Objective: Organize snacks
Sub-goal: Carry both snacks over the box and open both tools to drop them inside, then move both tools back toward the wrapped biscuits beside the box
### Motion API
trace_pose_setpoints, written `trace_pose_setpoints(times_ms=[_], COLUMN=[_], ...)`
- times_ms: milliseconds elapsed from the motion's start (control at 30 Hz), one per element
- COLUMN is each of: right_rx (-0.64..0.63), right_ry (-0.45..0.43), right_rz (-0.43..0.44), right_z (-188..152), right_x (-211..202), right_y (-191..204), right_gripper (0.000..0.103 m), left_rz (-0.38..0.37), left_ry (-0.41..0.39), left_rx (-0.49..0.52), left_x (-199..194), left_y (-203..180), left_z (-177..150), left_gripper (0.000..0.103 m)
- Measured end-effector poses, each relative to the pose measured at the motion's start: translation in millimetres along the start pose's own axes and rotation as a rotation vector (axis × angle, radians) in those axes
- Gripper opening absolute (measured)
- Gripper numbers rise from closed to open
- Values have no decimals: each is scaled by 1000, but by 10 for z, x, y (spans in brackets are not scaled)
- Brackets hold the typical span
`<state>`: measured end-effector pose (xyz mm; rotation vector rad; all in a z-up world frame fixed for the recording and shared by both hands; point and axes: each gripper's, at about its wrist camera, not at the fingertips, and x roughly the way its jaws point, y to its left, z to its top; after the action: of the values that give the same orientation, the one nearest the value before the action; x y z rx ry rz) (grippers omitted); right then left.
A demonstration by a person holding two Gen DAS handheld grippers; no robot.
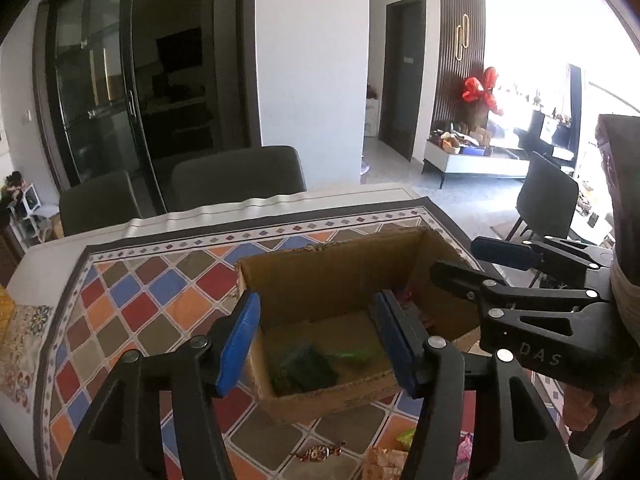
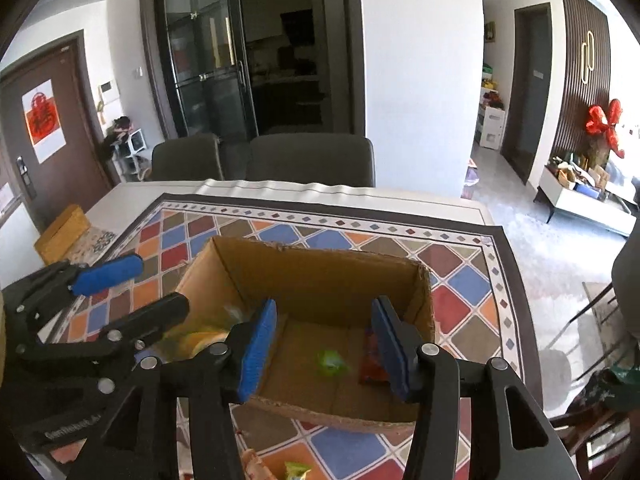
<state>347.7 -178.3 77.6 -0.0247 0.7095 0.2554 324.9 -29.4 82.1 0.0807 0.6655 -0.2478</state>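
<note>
2 claws hover over an open cardboard box [image 2: 320,280] on a patterned tablecloth [image 2: 460,276]: left gripper [image 1: 316,340] and right gripper [image 2: 324,346], both spread apart, empty. Wrapped snacks, a green packet [image 2: 331,362] and a red packet [image 2: 372,364], lie inside; a wrapped candy [image 1: 320,453] waits outside. They look light, crinkly, slippery; pinch mid-wrapper. The box's near wall blocks low approaches.

White pillar [image 2: 420,80], dark glass doors [image 2: 208,72], two grey chairs [image 2: 312,162], pale tiled floor [image 2: 516,208], bright daylight at right.
</note>
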Motion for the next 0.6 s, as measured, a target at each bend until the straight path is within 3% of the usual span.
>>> trace_pose_setpoints(times_ms=[600], right_rx=[-49], right_ry=[-87], right_rz=[52], right_z=[-486], right_x=[-574], right_y=[382], right_gripper=[51], left_rz=[12], left_ry=[-45], left_rx=[2], left_x=[-671], left_y=[-37], left_z=[-511], left_gripper=[63])
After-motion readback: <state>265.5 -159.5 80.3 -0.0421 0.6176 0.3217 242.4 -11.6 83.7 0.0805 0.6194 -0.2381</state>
